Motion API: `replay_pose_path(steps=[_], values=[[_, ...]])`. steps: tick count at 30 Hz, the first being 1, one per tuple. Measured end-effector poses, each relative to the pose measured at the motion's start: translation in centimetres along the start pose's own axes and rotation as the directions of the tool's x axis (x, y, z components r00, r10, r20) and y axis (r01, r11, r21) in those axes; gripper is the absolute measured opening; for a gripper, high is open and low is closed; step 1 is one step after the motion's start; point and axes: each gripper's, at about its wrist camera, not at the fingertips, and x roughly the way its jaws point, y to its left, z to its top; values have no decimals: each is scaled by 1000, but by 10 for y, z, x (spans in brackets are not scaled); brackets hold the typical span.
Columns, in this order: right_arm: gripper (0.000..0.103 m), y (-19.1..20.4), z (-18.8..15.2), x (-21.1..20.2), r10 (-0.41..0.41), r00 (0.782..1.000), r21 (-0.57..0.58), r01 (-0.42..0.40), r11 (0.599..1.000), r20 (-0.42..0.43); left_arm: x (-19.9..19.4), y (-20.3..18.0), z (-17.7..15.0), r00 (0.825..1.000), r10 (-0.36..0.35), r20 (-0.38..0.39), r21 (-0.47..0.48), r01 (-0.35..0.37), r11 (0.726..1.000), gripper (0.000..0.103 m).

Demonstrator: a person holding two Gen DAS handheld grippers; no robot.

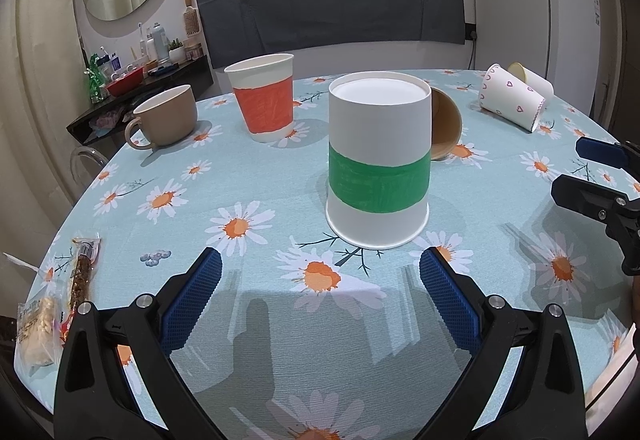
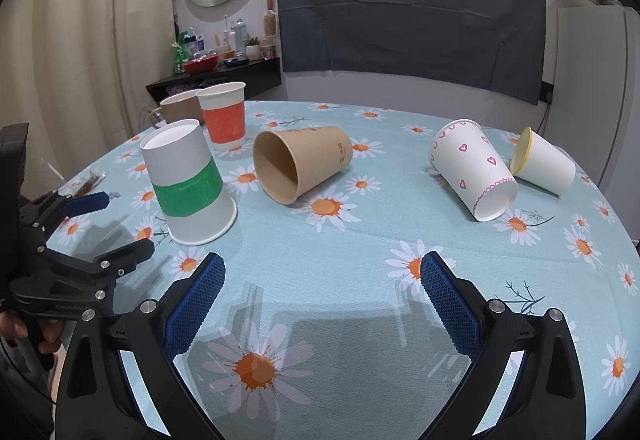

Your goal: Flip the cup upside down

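Note:
A white paper cup with a green band [image 1: 379, 164] stands upside down, rim on the table, just beyond my left gripper [image 1: 320, 268], which is open and empty. The cup also shows at the left in the right wrist view [image 2: 188, 182]. My right gripper [image 2: 320, 272] is open and empty over the tablecloth, to the right of that cup. The left gripper shows at the left edge of the right wrist view [image 2: 108, 224], the right gripper at the right edge of the left wrist view [image 1: 584, 172].
An upright orange-banded cup [image 1: 264, 98], a tan mug [image 1: 166, 118], a brown cup on its side [image 2: 302, 164], a heart-patterned cup on its side [image 2: 474, 170] and a yellow-rimmed cup on its side [image 2: 542, 160] sit on the daisy tablecloth [image 2: 320, 320]. Snack packets [image 1: 60, 300] lie at the left edge.

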Motion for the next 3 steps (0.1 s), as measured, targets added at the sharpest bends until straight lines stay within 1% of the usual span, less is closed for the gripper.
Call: replay_pose_path(steps=[3], values=[[94, 0, 0, 0, 0, 1000, 0, 0, 1000, 1, 0, 0, 0, 1000, -1, -2, -1, 1, 1000, 97]])
